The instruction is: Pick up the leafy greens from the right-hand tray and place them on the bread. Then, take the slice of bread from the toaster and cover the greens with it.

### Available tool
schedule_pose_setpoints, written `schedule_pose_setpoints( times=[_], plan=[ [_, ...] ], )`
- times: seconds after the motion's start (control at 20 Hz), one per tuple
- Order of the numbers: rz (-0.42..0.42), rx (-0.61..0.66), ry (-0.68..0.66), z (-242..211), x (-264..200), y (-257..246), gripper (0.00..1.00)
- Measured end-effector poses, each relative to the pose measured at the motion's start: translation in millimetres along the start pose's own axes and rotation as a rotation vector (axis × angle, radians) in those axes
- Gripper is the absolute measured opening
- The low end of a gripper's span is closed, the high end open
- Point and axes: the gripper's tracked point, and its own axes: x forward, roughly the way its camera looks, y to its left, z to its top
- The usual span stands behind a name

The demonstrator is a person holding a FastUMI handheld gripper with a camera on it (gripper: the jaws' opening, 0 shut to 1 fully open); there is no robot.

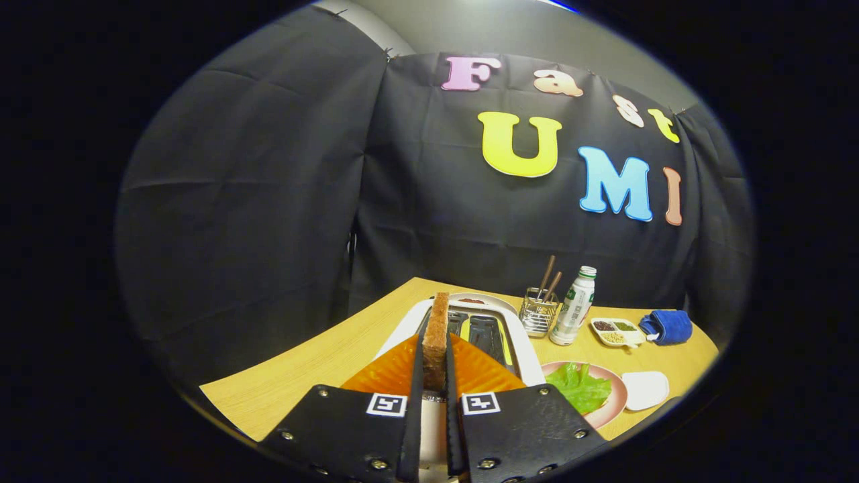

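- The gripper (435,376) has its fingers drawn narrow with a slice of bread (437,339) pinched edge-on between them; both fingers press on its flat faces.
- The slice stands upright, its long axis running up and away from the fingertips, its crust edge toward the camera, so it shows as a thin brown strip.
- Just beyond and below the slice lies the white toaster (500,335) with its dark slots; the slice looks lifted clear of them, though its lower end is hidden between the fingers.
- The leafy greens (580,386) lie on a pink plate (614,409), to the right of the fingers and nearer than the toaster's far end. Whether bread lies under the greens cannot be told.
- An orange ribbed tray (396,372) sits close behind the fingers on both sides.
- Judged from this, the coming move turns on carrying the held slice rightward and tipping it from upright to flat over the greens.
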Motion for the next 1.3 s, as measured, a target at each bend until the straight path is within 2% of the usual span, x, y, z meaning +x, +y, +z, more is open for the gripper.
schedule_pose_setpoints(
  times=[0.05, 0.1, 0.2, 0.35, 0.55, 0.85, 1.0, 1.3],
  plan=[
    [0.015, 0.006, 0.0, -1.7, 2.5, -0.5, 0.16],
    [0.029, 0.012, -0.005, -1.0, 2.4, 2.3, 0.04],
    [0.043, -0.01, -0.012, 3.1, -0.5, 0.2, 0.04],
    [0.063, 0.043, -0.016, 13.8, -3.7, -3.5, 0.04],
    [0.099, 0.098, -0.057, 42.0, -16.0, -13.4, 0.04],
    [0.142, 0.111, -0.144, 87.7, -46.4, -34.9, 0.04],
    [0.113, 0.103, -0.175, 102.5, -61.9, -63.5, 0.04],
    [-0.007, 0.093, -0.151, 76.3, -79.0, -137.8, 0.04]
  ],
)
